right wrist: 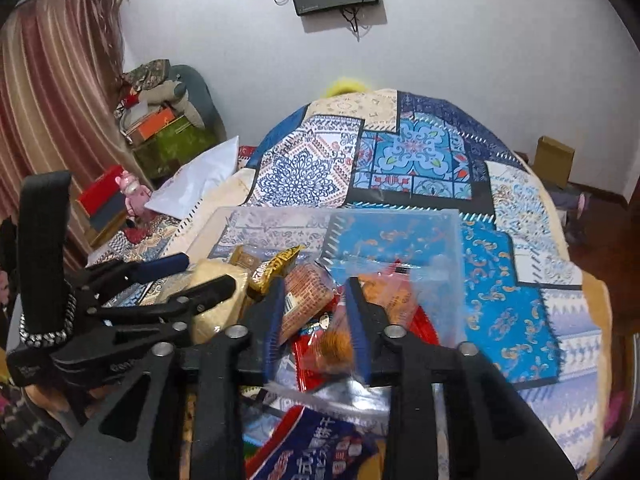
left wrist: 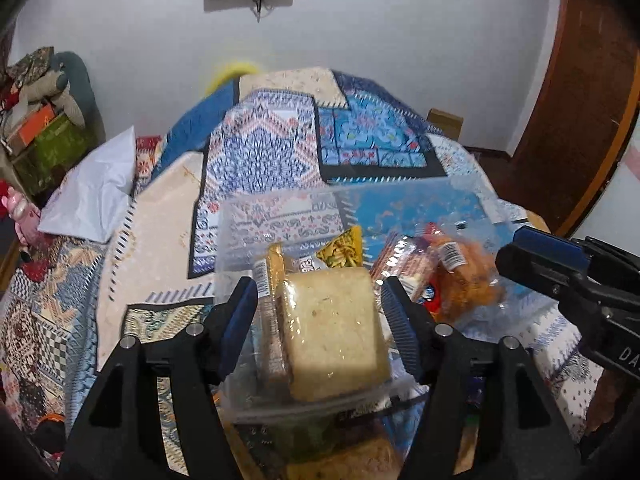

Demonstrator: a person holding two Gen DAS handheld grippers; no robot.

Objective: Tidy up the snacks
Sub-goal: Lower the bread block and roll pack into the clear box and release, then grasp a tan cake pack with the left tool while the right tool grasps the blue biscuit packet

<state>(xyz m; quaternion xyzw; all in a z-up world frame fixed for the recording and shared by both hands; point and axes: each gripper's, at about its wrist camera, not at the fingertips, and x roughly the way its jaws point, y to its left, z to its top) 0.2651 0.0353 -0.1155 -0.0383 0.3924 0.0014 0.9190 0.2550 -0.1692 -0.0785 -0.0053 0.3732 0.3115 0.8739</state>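
A clear plastic bin (left wrist: 280, 220) (right wrist: 452, 240) stands on the patterned tablecloth and holds several snacks. My left gripper (left wrist: 316, 292) is shut on a pale wrapped cake slab (left wrist: 336, 328) just above the bin's near edge; the slab also shows in the right wrist view (right wrist: 218, 300). My right gripper (right wrist: 314, 292) is open over the bin, its fingers either side of an orange snack bag (right wrist: 394, 300), not clamped on it. That bag shows in the left wrist view (left wrist: 468, 276). A yellow packet (right wrist: 276, 266) and a brown biscuit pack (right wrist: 304, 300) lie in the bin.
More snack bags, one red and blue (right wrist: 320, 444), lie in front of the bin near me. A white pillow (left wrist: 96, 196) and stacked boxes (left wrist: 48, 140) are at the left. A cardboard box (right wrist: 554, 158) sits on the floor at the right.
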